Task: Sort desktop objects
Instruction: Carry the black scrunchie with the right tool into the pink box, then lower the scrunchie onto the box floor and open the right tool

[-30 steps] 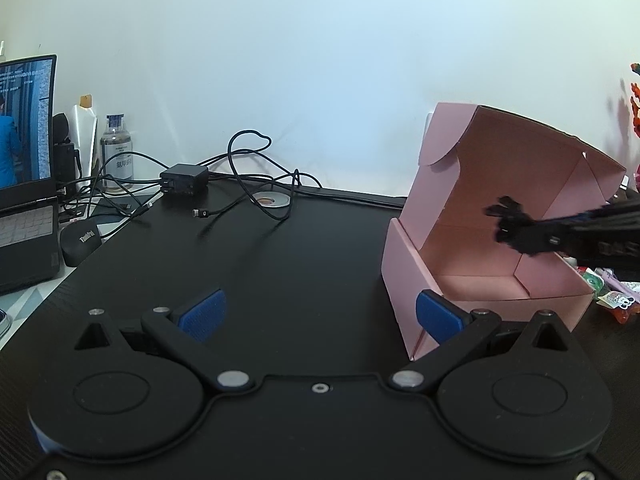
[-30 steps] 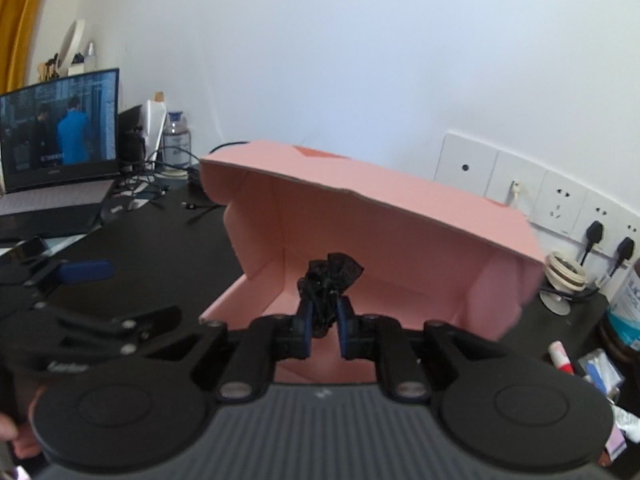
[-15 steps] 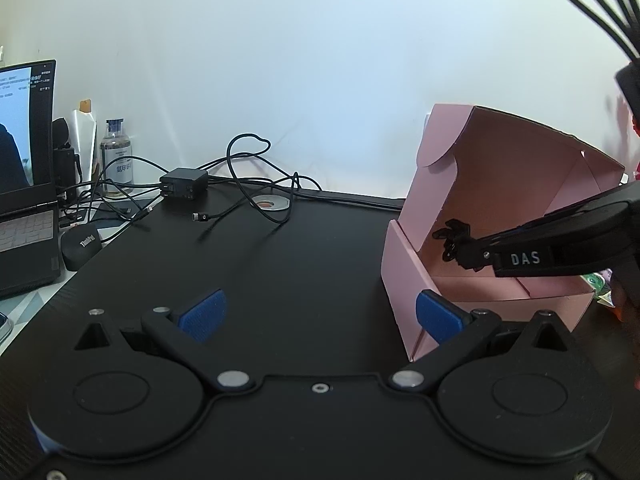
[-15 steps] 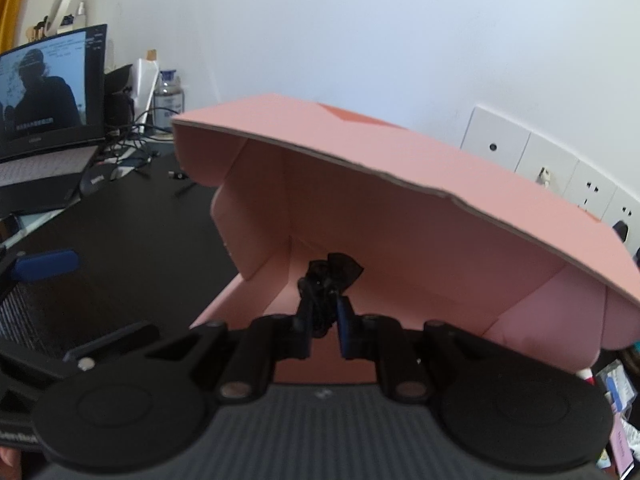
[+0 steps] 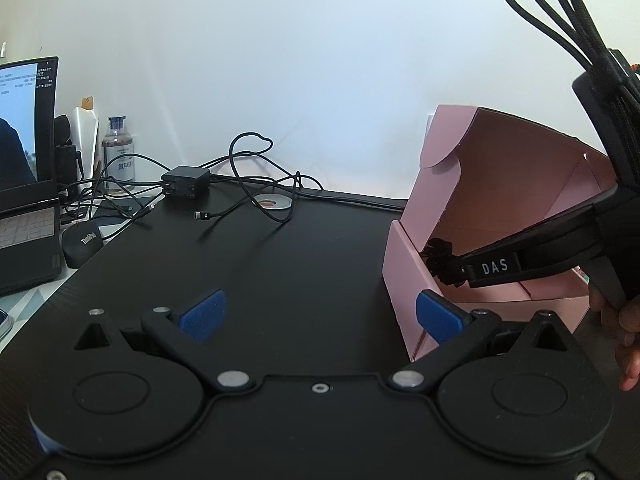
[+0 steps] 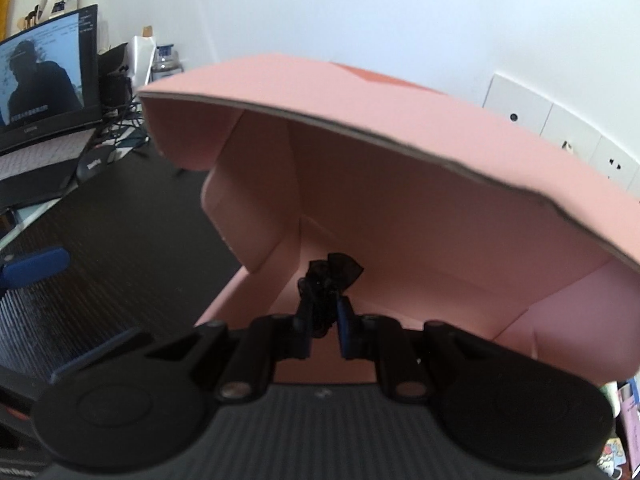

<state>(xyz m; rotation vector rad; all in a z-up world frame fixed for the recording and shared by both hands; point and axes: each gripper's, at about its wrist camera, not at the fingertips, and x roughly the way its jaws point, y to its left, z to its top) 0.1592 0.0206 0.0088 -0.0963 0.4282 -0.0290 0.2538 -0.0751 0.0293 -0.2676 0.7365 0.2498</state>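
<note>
**Black bow held inside the pink box**

In the right wrist view the right gripper (image 6: 323, 312) sat low in the middle of the frame, its jaws narrow and pinched on a small black bow (image 6: 334, 270) of gauzy fabric that stuck up above the blue fingertips (image 6: 343, 312). The bow hung within the open pink box (image 6: 400, 208), whose raised lid arched across the upper frame over the gripper.

In the left wrist view the left gripper (image 5: 320, 312) rested at the bottom with its jaws wide and nothing between them; its right pad lay just beside the box's front wall. Toward the upper left of the black desk (image 5: 280, 272) lay tangled cables (image 5: 256, 184), a charger (image 5: 186, 180), a mouse (image 5: 82, 242), a bottle (image 5: 118, 156) and a laptop (image 5: 24, 184).
</note>
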